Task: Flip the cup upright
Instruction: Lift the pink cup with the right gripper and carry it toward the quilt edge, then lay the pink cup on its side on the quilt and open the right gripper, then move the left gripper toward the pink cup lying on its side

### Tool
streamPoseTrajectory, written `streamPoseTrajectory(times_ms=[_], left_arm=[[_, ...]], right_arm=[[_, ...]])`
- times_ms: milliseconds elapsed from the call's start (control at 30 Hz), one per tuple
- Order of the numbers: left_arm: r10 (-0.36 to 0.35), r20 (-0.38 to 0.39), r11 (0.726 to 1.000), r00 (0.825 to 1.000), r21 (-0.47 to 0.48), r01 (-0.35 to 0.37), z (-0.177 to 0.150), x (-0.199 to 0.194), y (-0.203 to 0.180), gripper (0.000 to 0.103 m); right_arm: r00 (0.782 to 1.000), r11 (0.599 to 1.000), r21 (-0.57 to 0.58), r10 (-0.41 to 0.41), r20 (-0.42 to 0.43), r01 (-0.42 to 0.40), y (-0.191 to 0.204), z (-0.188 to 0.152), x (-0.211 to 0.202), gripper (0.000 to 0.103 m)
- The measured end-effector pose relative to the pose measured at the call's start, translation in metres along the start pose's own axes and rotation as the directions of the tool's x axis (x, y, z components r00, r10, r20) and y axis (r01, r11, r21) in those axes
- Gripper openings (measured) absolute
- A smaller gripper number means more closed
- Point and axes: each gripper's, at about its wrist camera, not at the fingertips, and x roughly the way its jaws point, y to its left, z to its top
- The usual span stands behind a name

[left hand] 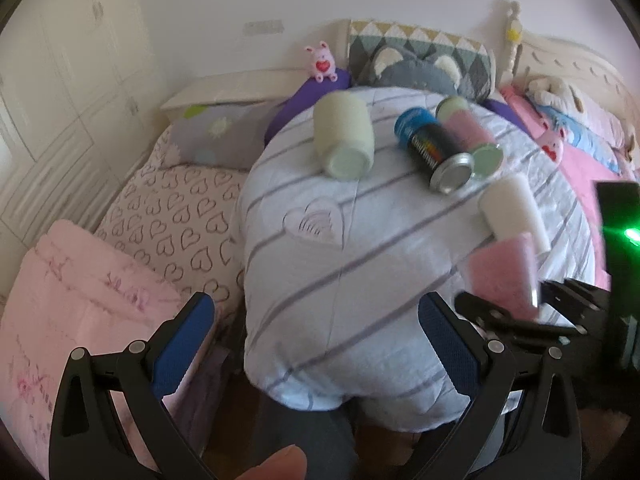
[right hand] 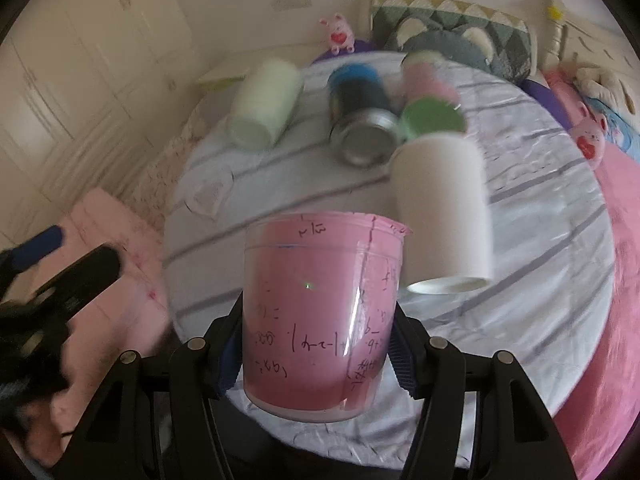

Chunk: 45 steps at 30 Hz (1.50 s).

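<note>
Striped bedding point(right hand: 520, 200) fills mid-frame; right claw point(right hand: 316, 344) clamps the pink cup point(right hand: 316, 312), axis near vertical; left claw point(left hand: 316, 336) gapes empty.

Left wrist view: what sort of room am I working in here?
Almost certainly a bedroom: the cups lie on a striped quilt over a bed, with pillows and a plush toy by the headboard and white wardrobe doors alongside.

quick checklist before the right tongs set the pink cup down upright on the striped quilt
1. Right tongs clamped on pink cup: ok.
2. Cup orientation: cannot tell, image blurred.
3. Left tongs open, holding nothing: ok.
4. White cup lying close beside the held cup, may get bumped: not ok.
5. Bare striped quilt available for landing: ok.
6. Quilt firm enough for the cup to stand: cannot tell.
</note>
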Motion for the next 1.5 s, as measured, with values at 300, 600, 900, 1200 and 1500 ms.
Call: streamPoseTrajectory(times_ms=[300, 600, 900, 1200, 1500], left_arm=[[0.0, -0.014, 1.0, 1.0, -0.005, 0.0, -0.009, 0.003, 0.001, 0.103], [-0.046, 0.024, 0.999, 0.999, -0.005, 0.046, -0.008, -0.022, -0.012, 0.103], [-0.071, 0.092, 0.997, 0.993, 0.049, 0.067, -0.017, -0.075, -0.037, 0.103], [-0.089, 0.113, 0.994, 0.99, 0.077, 0.08, -0.043, -0.11, -0.053, 0.103], [-0.079, 0.118, 0.996, 0.99, 0.057, 0.073, -0.053, -0.119, -0.052, 0.103]], right_arm=[[1.0, 1.0, -0.027, 0.002, -0.012, -0.002, 0.004, -0.007, 0.017, 0.087], [0.994, 1.0, 0.026, -0.006, 0.109, 0.003, -0.009, -0.018, -0.043, 0.087], [0.933, 0.985, 0.132, -0.153, 0.324, 0.115, -0.02, -0.067, -0.154, 0.087], [0.91, 0.974, 0.162, -0.21, 0.357, 0.161, -0.021, -0.1, -0.179, 0.087], [0.909, 0.982, 0.139, -0.172, 0.38, 0.128, -0.014, -0.107, -0.183, 0.087]])
